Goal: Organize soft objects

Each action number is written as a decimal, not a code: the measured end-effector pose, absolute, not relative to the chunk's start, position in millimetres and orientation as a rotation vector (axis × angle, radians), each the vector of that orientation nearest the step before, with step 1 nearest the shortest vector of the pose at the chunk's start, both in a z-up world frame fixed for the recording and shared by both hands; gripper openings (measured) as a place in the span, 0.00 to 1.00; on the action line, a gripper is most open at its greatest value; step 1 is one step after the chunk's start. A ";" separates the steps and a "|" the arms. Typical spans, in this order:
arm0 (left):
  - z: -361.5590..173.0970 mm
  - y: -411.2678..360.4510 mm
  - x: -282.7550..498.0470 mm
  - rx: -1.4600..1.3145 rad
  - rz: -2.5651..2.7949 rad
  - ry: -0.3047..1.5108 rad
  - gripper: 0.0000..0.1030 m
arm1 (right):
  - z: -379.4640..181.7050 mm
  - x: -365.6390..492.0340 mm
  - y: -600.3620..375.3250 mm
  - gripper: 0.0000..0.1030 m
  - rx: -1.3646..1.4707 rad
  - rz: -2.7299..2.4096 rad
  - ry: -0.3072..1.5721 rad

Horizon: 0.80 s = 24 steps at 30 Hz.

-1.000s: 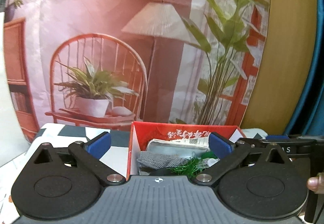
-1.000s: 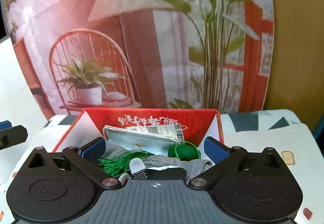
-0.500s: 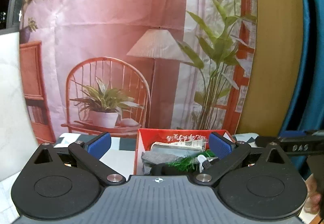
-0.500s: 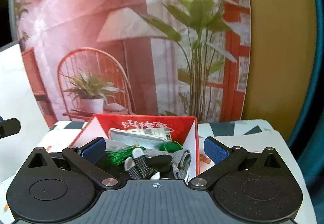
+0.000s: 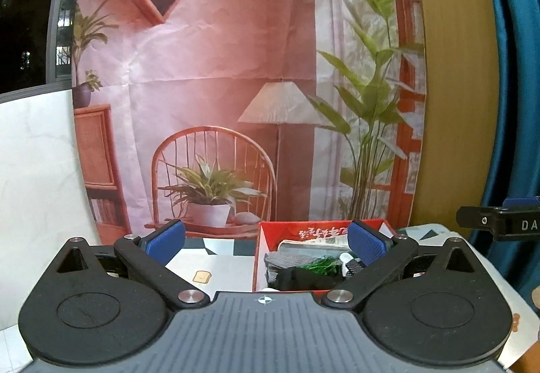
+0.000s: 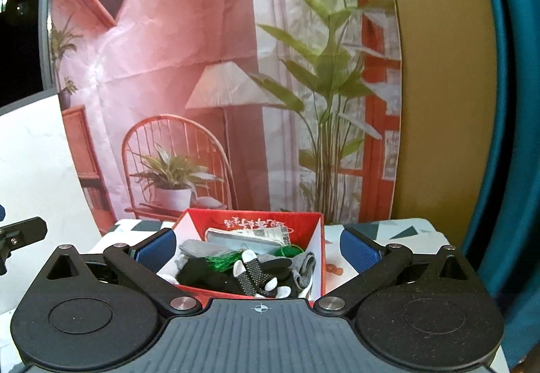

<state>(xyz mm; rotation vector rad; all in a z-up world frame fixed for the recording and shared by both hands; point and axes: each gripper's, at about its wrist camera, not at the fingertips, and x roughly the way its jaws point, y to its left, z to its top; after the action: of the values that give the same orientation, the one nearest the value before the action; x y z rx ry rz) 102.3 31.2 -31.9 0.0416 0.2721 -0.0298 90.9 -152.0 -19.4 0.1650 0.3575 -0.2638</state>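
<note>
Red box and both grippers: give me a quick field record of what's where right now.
container: red box on the patterned table
contents: black glove, grey cloth, green tassel, green thread ball, silver packet
left gripper: open, empty, facing the box
right gripper: open, empty, fingers either side of the box
loose items outside box: none visible
</note>
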 end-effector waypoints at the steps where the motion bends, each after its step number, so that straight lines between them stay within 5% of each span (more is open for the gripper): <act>1: -30.4 31.9 98.1 0.034 -0.033 0.268 1.00 | -16.9 84.0 -148.7 1.00 0.156 -0.268 0.350; 24: -29.0 39.5 76.4 -0.026 -0.083 0.252 1.00 | -4.2 27.5 -138.9 1.00 0.165 -0.353 0.276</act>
<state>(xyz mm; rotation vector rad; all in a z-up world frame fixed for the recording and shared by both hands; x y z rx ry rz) 76.4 39.5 -29.0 -0.0262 0.2521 -0.0827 27.5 -138.9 -4.2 0.1650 0.2761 -0.3528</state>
